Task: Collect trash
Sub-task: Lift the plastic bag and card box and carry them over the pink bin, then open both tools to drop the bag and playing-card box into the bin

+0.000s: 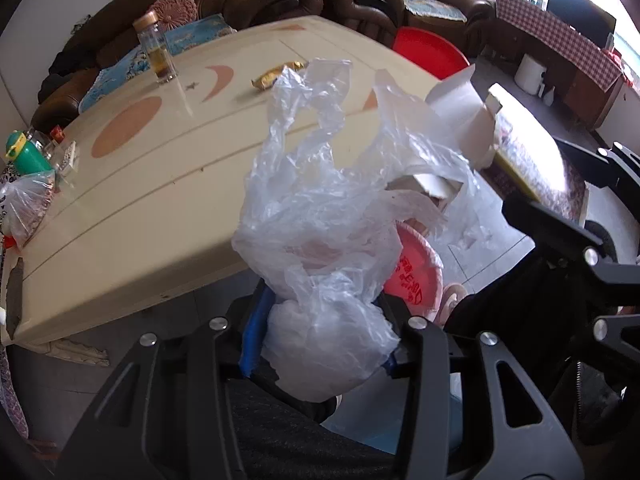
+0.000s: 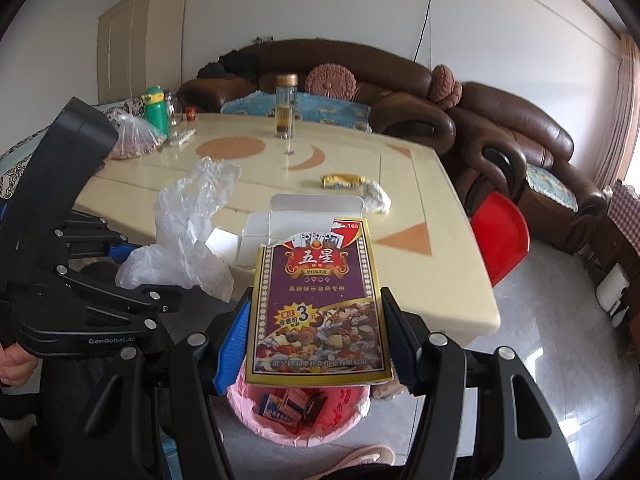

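Observation:
My left gripper [image 1: 320, 340] is shut on a crumpled clear plastic bag [image 1: 320, 240], held off the table's front edge; the bag also shows in the right wrist view [image 2: 188, 236]. My right gripper [image 2: 316, 336] is shut on an opened poker card box [image 2: 316, 300], purple and gold with a torn white flap, held above a pink trash bin [image 2: 296, 416] that holds several small boxes. The box [image 1: 520, 152] and the bin [image 1: 416, 276] also show in the left wrist view. A gold wrapper [image 2: 344, 180] and a crumpled white scrap [image 2: 378, 196] lie on the cream table [image 2: 420, 280].
A glass bottle [image 2: 286, 106], a green bottle [image 2: 155, 110] and a filled plastic bag [image 2: 134, 136] stand on the table's far side. A red chair [image 2: 500, 232] is at the table's right. Brown sofas [image 2: 500, 128] line the back. The bin stands on a tiled floor [image 2: 540, 320].

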A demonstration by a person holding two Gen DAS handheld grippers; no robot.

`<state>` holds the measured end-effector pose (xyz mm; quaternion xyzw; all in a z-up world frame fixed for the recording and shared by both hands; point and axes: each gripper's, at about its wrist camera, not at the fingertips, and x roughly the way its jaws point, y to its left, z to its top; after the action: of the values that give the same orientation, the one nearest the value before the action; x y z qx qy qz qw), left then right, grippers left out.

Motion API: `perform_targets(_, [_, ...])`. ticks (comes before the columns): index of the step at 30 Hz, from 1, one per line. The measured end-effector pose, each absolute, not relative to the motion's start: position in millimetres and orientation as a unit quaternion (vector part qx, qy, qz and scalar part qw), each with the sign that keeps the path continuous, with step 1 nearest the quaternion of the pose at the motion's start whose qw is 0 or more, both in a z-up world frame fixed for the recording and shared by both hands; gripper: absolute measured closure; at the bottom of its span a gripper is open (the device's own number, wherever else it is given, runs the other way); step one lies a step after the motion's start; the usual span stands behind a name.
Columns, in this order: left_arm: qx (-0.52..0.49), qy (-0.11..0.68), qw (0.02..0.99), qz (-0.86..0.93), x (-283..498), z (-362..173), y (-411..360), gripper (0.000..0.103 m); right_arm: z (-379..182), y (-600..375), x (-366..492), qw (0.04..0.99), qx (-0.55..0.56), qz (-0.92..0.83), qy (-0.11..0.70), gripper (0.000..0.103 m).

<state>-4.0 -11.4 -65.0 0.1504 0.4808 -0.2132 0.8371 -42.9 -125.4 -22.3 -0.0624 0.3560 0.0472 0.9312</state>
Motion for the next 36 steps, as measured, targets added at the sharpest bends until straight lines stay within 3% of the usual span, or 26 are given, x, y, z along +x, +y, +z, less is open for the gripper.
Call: perform_targets(36, [0.141, 0.670, 0.689, -0.238, 32.5, -249.9, -54.0, 0.059, -198.9, -164.6, 22.6, 0.828, -0.012, 0.059, 0.557, 0.044])
